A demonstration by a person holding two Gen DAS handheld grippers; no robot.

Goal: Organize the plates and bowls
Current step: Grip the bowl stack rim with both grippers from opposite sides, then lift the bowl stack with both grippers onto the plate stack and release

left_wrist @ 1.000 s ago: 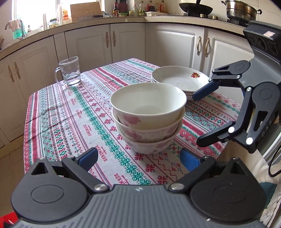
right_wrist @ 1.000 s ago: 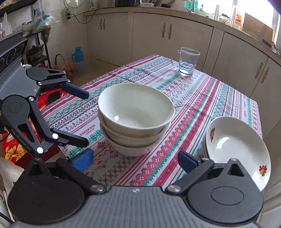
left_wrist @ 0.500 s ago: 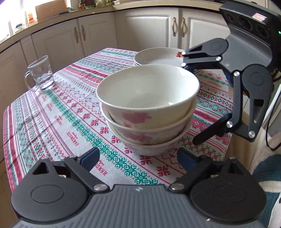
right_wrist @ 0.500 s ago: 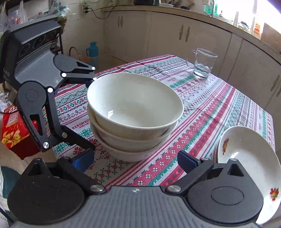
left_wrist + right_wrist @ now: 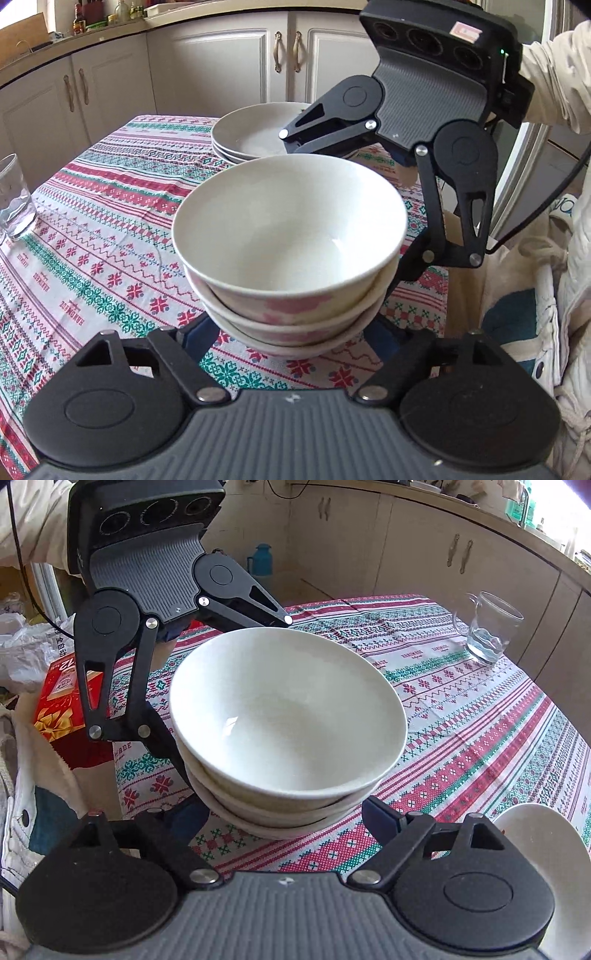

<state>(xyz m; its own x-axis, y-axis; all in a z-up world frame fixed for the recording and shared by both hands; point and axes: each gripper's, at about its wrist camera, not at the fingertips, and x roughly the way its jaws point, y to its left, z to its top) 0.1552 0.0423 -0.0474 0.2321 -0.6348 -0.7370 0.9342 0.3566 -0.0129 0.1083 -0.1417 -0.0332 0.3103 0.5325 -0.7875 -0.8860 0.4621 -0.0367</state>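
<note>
Three white bowls with pink flowers [image 5: 288,240] stand nested on the patterned tablecloth [image 5: 92,258]. My left gripper [image 5: 290,334] reaches low around the bottom bowl. Its blue pads [image 5: 197,334] sit close beside the bowl on either side, and its jaws are closing. From the opposite side my right gripper [image 5: 286,819] straddles the same bowls [image 5: 288,716], its jaws also closing, with a thin gap still showing at its right pad [image 5: 380,821]. A stack of white plates [image 5: 255,136] lies behind the bowls.
A glass mug [image 5: 487,627] holding a little water stands at the far side of the table. White cabinets [image 5: 221,70] ring the room. A red box [image 5: 62,701] and a blue flask [image 5: 260,559] are on the floor. A person's pale sleeve [image 5: 554,74] is at the right.
Both grippers have moved in on the bowl stack from opposite sides and rolled. Their jaws have narrowed from wide apart to just outside the bottom bowl. The bowls have stayed in place.
</note>
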